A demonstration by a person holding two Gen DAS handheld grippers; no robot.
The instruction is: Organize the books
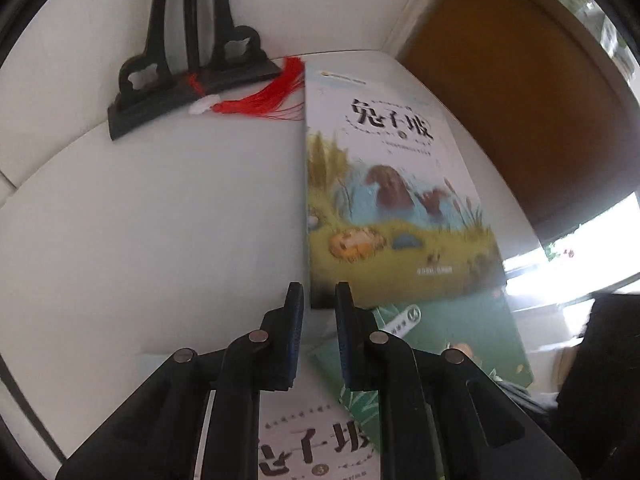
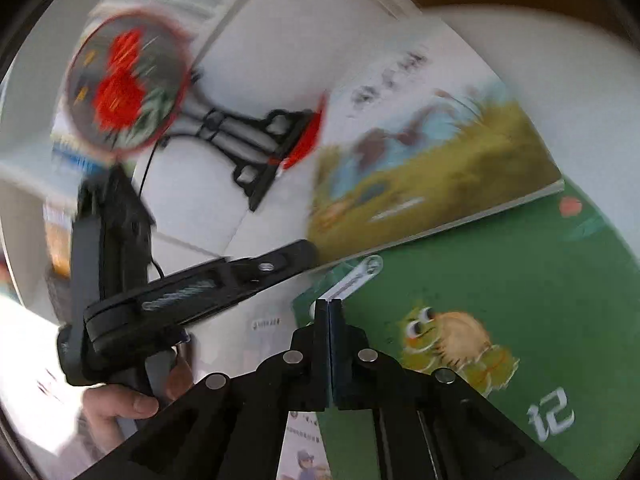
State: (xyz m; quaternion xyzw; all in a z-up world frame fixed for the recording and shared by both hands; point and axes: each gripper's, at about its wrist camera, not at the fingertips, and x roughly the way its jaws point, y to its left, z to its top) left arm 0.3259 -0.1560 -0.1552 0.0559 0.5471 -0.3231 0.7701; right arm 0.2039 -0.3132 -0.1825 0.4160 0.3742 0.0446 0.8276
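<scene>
My left fingers are pinching the top book. My right fingers are pressing together on the green book; three books are lying on the table.

Black carved stand on white surface, red tassel, round red-flowered fan

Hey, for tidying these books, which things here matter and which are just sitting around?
For the job:
- meadow-cover book, its corner in the left gripper
- green book, gripped by the right gripper
- white book underneath

Just sitting around:
- black stand
- red tassel
- round fan
</scene>
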